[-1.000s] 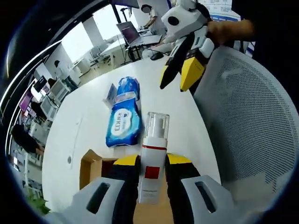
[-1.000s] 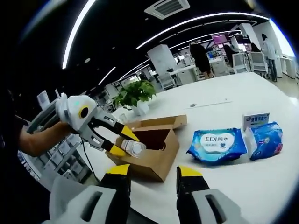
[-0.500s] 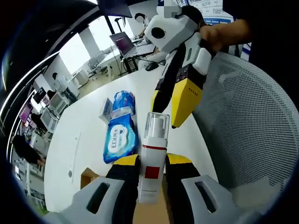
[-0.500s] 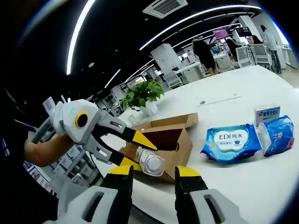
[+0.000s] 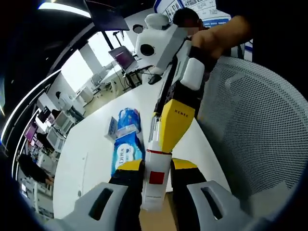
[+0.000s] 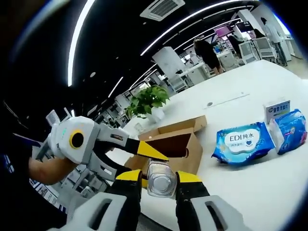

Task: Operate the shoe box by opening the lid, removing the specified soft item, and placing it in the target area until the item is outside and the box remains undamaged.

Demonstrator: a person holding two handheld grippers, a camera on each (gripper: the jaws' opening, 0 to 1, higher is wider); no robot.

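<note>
Left gripper view: the left gripper (image 5: 156, 168) pinches a white bottle (image 5: 155, 180) above the table (image 5: 91, 154); the right gripper (image 5: 168, 127) closes around its clear cap.

Right gripper view: both grippers' jaws hold the bottle (image 6: 160, 179) before the open cardboard box (image 6: 178, 144), near the blue wipes pack (image 6: 243, 144).

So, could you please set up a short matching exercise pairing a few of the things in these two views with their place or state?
Things:
1. pump bottle
2. cardboard box
3. blue wipes pack
4. potted plant

Places or states:
A. lying flat on the white table
B. flaps open
C. between both grippers' jaws
D. standing beyond the box

Pairs: 1-C, 2-B, 3-A, 4-D
</note>
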